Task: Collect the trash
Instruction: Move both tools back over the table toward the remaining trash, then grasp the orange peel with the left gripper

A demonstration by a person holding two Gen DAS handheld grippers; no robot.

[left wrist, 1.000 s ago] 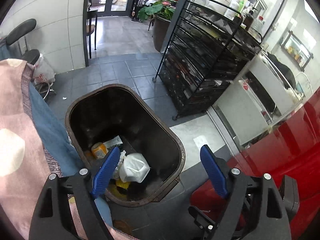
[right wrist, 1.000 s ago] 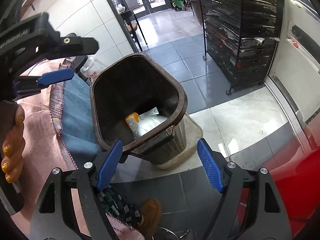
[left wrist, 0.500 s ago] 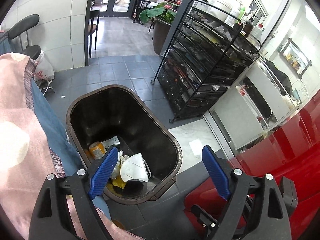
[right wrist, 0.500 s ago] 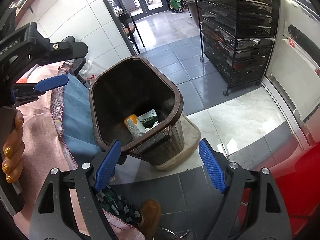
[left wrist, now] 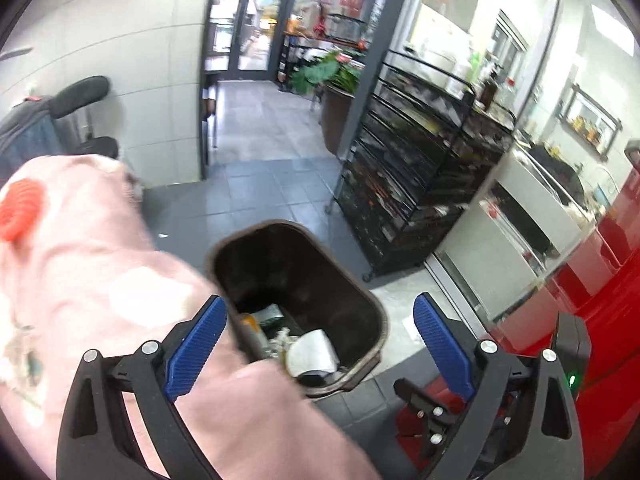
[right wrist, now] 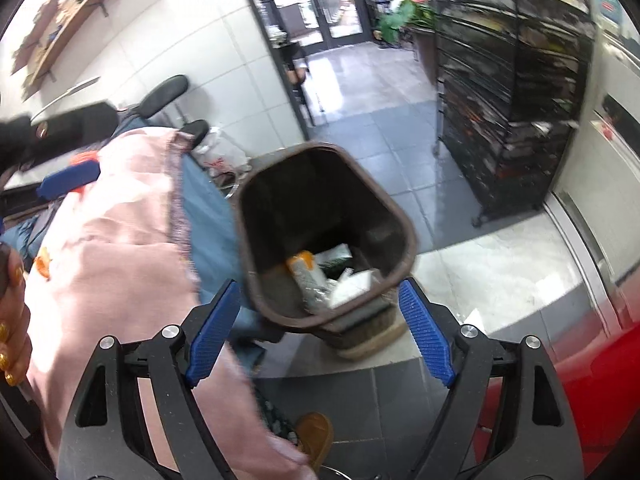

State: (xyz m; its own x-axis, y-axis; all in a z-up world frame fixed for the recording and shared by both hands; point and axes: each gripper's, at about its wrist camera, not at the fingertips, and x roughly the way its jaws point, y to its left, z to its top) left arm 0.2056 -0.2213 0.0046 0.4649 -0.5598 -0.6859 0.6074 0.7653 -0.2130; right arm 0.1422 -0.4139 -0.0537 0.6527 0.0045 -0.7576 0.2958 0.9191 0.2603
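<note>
Grey floor tiles (left wrist: 256, 184) run back to glass doors, with a black wire rack (left wrist: 408, 184) full of stuff along the right wall and a potted plant (left wrist: 328, 76) near the doorway. Right below you sits the brown bin (left wrist: 372, 316), standing upright on the floor next to a pale marble patch (right wrist: 500, 264).

Your left claw (left wrist: 320, 344) is over the near end of the bin and its jaws are opening, blue pads (left wrist: 196, 348) spread wide with nothing between them but air. Your right claw (right wrist: 320, 334) is also spread wide and empty, pointing down at the bin's near rim from a bit further back.

The trash is down at the bottom of the bin: a white mask-looking thing (left wrist: 312, 354) crumpled at the near end, an orange-capped packet (right wrist: 304, 268) beside it, and a green and white wrapper (right wrist: 336, 256) just behind that. There's more small stuff in there, but it's too blurry to call.

Your pink top (left wrist: 92, 264) fills the left side of both views and covers the bin's near-left corner from the left camera. Blue jeans (right wrist: 208, 216) sit right against the bin's left wall. A brown shoe (right wrist: 316, 436) is on the floor under your right claw, and something glossy red (left wrist: 600, 320) takes up the right edge. A black chair (right wrist: 168, 92) stands back by the white tiled wall.
</note>
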